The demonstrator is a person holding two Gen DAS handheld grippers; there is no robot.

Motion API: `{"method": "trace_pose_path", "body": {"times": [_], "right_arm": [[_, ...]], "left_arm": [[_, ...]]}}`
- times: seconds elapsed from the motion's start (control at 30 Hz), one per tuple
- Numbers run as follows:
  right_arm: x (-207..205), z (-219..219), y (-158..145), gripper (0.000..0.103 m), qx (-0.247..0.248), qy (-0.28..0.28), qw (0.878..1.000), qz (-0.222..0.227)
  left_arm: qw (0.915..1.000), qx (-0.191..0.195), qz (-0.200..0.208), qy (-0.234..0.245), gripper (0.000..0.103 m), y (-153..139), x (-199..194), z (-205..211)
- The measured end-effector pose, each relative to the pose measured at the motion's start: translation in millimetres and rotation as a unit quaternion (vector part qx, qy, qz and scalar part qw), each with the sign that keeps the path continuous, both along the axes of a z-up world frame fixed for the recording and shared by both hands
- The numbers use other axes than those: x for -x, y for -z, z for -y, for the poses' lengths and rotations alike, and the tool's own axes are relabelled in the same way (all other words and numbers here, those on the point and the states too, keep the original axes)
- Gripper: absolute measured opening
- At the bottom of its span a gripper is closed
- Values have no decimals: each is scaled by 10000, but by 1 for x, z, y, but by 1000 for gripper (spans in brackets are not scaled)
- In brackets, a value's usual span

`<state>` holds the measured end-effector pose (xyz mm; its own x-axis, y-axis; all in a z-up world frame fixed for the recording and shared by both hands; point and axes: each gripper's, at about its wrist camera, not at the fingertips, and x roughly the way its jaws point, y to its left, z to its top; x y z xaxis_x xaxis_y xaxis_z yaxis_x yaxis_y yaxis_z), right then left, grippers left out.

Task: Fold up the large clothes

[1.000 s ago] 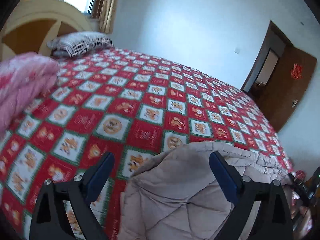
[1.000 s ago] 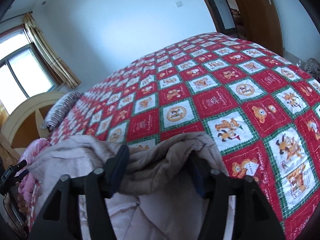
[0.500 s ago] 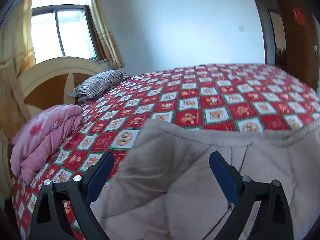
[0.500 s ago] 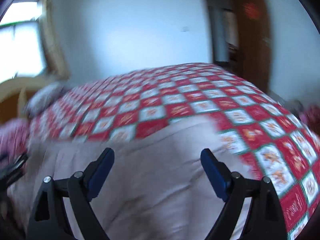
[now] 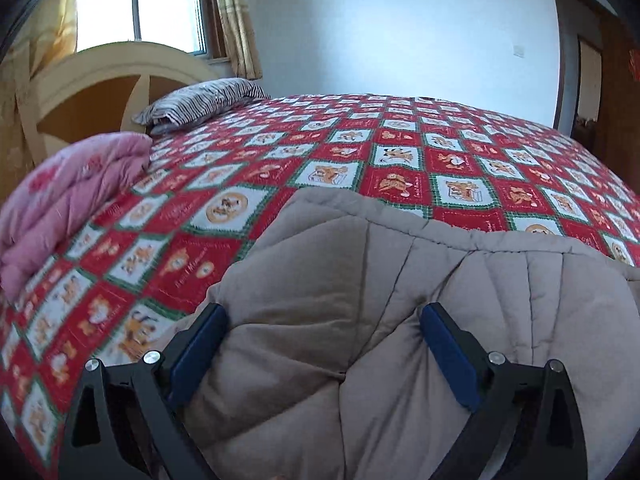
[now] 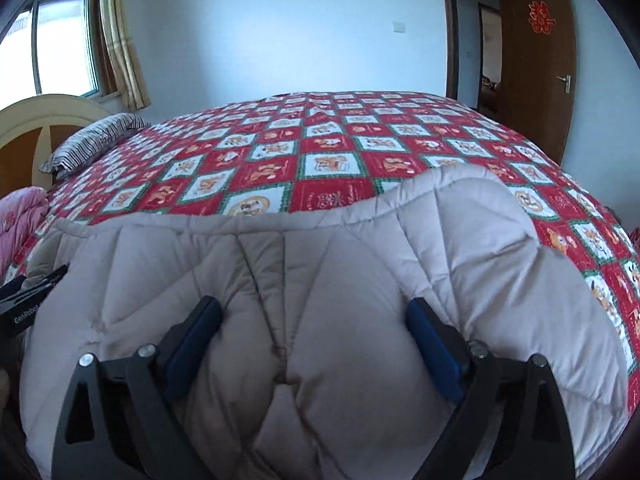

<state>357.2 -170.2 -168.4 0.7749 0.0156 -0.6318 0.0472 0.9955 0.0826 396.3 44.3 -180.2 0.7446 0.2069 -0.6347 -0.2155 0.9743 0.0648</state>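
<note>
The beige quilted padded garment (image 5: 400,320) lies bunched across the lower frame on the red checked bedspread (image 5: 280,168). The left gripper (image 5: 322,344) gapes over it, gripping nothing; the right gripper (image 6: 312,336) has just been opening and also stands wide, unpressed. One garment, two grippers. The puffy layers may spring apart unheld.

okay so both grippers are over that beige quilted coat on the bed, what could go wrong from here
The beige quilted coat is thick and puffy; the right hand-held gripper, whose jaws have just been opening, holds none of it, so a folded layer might spring back up.

The left hand-held gripper also stands wide open over bulging padding and may pinch only the top layer.

The smooth patterned bedspread might let the coat slide.
</note>
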Motion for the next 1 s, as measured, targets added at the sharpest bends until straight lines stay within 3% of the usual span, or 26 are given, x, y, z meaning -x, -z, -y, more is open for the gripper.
{"method": "trace_pose_path", "body": {"times": [0.4, 1.0], "right_arm": [[-21, -3, 18, 102, -41, -6, 9991, -424], [-35, -10, 30, 103, 222, 14, 9963, -824]], "left_arm": [[9994, 287, -207, -42, 102, 15, -10, -8], [9988, 156, -460, -91, 102, 22, -18, -7]]}}
